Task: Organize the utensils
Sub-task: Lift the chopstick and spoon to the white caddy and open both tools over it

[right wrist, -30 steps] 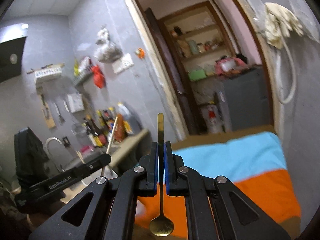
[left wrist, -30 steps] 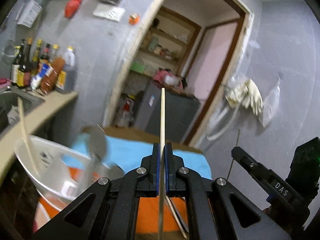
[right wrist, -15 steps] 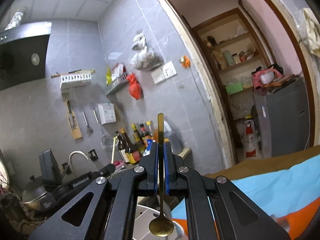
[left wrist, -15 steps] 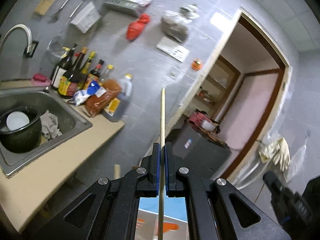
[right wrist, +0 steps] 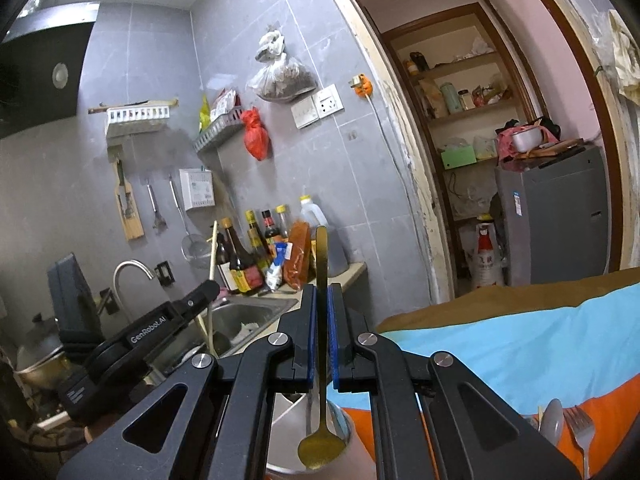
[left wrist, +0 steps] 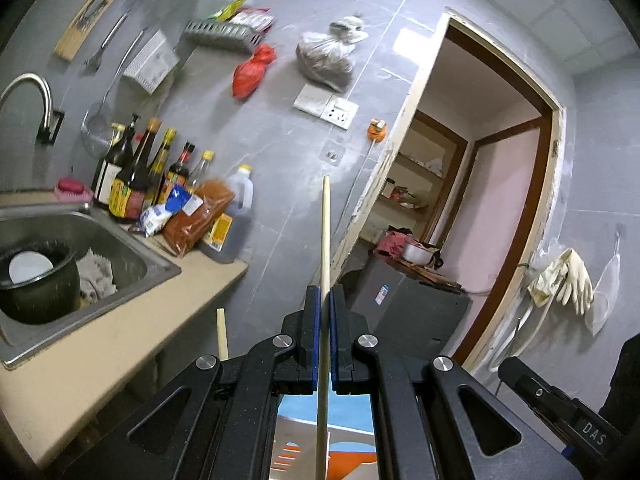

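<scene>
Both views tilted up | left gripper [left wrist: 325,312] clamps chopstick [left wrist: 325,240] | right gripper [right wrist: 321,312] clamps gold spoon [right wrist: 321,436]

Black angular claw [left wrist: 325,300] frames, blue-lined fingers, silver screws, white "GenRobot.AI" and "DAS" lettering.

The left gripper [right wrist: 208,292] carries the white brand name "GenRobot.AI" along its black arm, readable in the right wrist view. The right gripper [left wrist: 516,372] bears the white letters "DAS" near the lower right edge of the left wrist view. The bottles [right wrist: 244,264] by the sink have yellow and red labels, but their print is too small to read. A blue and white sticker sits on the grey cabinet [right wrist: 556,216], and its text is also too small to make out.
</scene>
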A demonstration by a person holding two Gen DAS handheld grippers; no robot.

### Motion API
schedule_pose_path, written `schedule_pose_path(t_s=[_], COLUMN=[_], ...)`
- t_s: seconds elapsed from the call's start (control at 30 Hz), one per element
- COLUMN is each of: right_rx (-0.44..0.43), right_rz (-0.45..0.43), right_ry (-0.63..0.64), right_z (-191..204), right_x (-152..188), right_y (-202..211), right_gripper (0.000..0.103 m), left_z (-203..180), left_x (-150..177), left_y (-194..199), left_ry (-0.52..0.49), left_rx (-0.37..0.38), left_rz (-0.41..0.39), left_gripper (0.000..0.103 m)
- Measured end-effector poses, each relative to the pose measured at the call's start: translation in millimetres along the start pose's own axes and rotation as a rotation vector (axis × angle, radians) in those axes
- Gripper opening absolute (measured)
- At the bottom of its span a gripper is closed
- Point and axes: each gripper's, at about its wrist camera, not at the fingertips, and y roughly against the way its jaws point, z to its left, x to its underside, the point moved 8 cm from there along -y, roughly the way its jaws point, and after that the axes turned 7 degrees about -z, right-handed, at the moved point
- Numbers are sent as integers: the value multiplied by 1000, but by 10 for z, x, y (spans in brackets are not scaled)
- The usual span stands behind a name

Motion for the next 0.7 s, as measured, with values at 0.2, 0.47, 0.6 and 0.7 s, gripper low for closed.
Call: schedule_pose_path(t_s=[0.2, 0.47, 0.6, 0.7], right_rx=[-3, 0, -3, -7], right_rz=[11, 36, 48, 58], right_ry=[14, -2, -2, -6], right_z=[26, -5, -1, -2], right_x=[55, 133, 161, 199], right_y=[7, 5, 6, 9], right_gripper=[4, 5, 5, 5], left_z=[18, 15, 18, 4], left_x=[6, -13, -19, -18], left_y=[-5, 20, 63, 91], left_ry=[0, -16, -29, -38], left_rx=[3, 6, 9, 12], left_rz=[-6, -3, 1, 4], left_gripper=[2, 2, 2, 2])
